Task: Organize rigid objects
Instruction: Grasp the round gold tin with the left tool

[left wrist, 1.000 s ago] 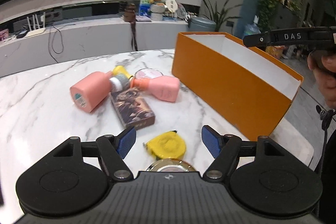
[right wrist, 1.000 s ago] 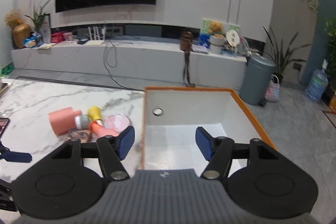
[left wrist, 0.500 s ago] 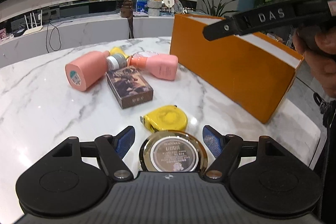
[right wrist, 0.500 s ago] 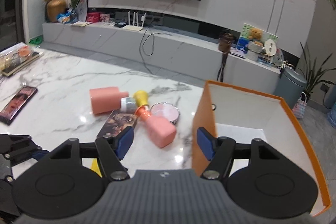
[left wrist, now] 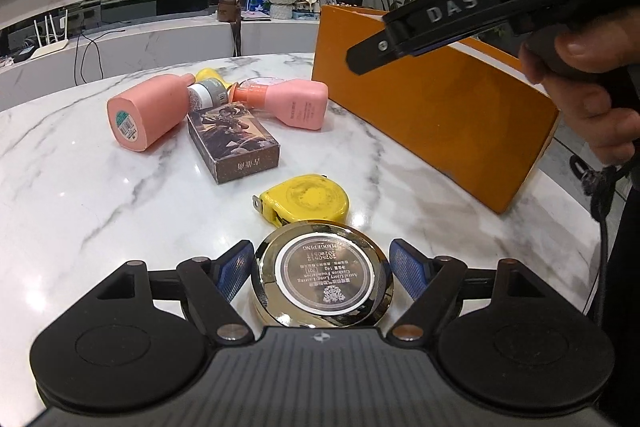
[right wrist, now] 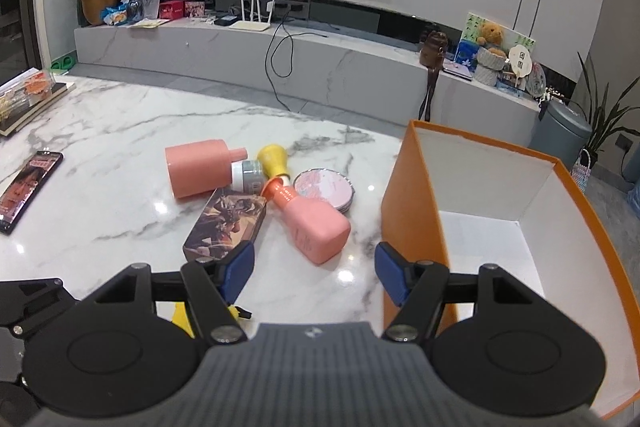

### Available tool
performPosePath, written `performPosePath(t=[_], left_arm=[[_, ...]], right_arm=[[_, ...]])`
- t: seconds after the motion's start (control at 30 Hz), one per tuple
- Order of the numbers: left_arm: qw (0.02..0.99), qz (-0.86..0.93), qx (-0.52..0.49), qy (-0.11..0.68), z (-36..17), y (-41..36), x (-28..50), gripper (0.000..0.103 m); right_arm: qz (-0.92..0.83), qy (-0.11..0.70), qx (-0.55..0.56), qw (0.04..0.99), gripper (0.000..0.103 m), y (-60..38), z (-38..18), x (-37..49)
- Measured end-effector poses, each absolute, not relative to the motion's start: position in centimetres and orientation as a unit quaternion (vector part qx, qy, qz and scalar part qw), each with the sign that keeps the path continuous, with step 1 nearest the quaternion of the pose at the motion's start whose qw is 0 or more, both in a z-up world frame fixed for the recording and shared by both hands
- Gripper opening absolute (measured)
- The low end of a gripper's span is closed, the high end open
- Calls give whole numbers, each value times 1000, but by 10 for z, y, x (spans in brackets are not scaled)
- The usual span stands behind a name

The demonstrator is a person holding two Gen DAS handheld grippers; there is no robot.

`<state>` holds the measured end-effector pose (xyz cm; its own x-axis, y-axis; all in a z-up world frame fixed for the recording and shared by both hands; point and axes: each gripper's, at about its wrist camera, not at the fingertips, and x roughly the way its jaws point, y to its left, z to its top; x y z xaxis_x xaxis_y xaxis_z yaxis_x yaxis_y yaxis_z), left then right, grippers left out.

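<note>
The left tool [left wrist: 322,269] straddles the gold compact [left wrist: 322,277] near the table's [left wrist: 80,195] near edge, jaws just widened, pads not yet pressing. Next likely: close and carry it to the orange box [left wrist: 436,111]. The right tool [right wrist: 314,269], half open and empty, has swung from above the box toward the pink bottle [right wrist: 310,223].

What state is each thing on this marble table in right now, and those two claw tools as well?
Left gripper: open, jaws just widened around gold compact, pads clear.
Right gripper: open, nothing between.
Orange box: open-topped, upright.
Round pink bottle: on its side.
Square pink bottle: on its side.
Tape measure: flat.
</note>
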<state>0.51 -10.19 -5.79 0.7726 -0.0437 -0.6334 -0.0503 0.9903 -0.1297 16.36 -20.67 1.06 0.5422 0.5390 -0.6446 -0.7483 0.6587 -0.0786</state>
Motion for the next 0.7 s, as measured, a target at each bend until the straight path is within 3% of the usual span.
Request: performPosePath(t=[0.43, 0.6, 0.7], left_arm=[[936, 11, -32, 349, -64, -113, 6, 92], [934, 29, -34, 354, -62, -101, 5, 88], [929, 50, -48, 365, -60, -82, 2, 88]], right_arm=[[383, 322, -196, 844, 66, -177, -8, 163], [377, 339, -197, 839, 68, -162, -19, 170], [373, 347, -201, 837, 80, -151, -24, 174]])
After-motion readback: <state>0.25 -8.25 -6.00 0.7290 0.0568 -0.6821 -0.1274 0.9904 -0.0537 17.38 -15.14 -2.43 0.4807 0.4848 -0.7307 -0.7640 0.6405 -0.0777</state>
